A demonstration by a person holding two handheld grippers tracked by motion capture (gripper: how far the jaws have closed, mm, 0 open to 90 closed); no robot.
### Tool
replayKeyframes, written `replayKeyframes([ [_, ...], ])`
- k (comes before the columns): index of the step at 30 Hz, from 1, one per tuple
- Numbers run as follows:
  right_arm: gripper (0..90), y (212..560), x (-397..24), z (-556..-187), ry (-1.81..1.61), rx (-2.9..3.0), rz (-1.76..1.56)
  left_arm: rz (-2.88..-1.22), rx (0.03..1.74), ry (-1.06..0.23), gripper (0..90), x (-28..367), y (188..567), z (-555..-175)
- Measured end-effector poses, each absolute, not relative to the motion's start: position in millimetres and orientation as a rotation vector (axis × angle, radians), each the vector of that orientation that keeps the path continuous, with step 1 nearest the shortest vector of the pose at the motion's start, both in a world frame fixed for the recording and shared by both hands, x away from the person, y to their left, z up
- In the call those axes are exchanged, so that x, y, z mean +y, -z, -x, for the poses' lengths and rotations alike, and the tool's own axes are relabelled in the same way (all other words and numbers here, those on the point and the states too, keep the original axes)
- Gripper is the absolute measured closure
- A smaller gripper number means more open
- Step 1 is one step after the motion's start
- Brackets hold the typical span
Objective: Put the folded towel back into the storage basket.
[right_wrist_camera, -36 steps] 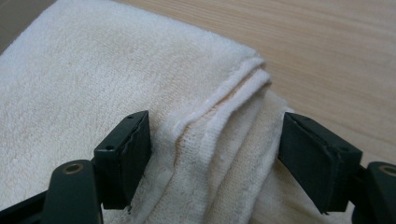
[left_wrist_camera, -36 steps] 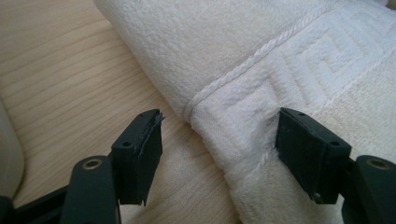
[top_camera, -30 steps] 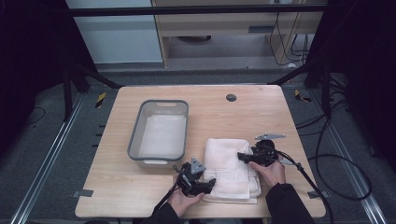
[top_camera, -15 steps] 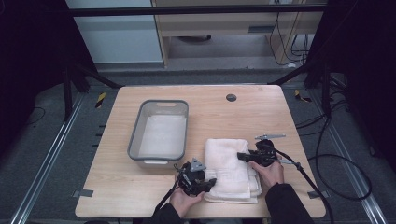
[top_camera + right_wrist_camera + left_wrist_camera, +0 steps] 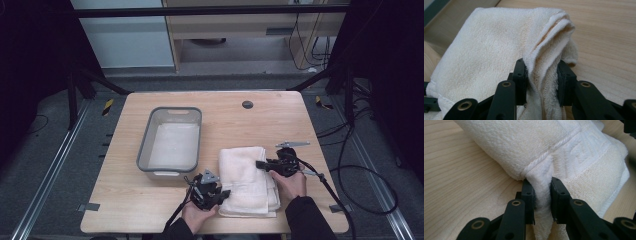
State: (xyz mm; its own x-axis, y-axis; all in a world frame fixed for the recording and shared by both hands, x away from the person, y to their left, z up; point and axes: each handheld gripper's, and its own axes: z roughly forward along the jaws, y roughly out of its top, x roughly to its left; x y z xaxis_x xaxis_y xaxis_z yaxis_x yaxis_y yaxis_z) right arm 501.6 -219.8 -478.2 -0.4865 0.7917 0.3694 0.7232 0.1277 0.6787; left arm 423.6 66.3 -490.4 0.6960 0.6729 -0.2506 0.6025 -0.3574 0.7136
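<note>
One folded cream towel (image 5: 248, 180) on the wooden table (image 5: 280, 120) beside a grey tub (image 5: 171, 141), left gripper (image 5: 541, 192) clamped on its near-left edge, right gripper (image 5: 541, 75) clamped on its right-side fold.

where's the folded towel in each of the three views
High view: the folded towel lies on the table's near right part, right of the grey basin, between both grippers.
Left gripper view: upper centre and right, an edge pinched between the jaws.
Right gripper view: left and centre, a bunched fold between the jaws.
Shared landmark: the light wooden tabletop under it.
</note>
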Motion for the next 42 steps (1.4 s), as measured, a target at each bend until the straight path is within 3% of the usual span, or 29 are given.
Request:
replayKeyframes([
  [18, 66.3, 435, -226, -488, -1.434, 2.203, -1.444, -1.990, 0.895, -0.145, 75.0, 74, 454, -417],
  [42, 66.3, 404, -223, -482, -1.489, 2.127, -1.353, -1.944, 0.839, -0.230, 75.1, 79, 425, -412],
])
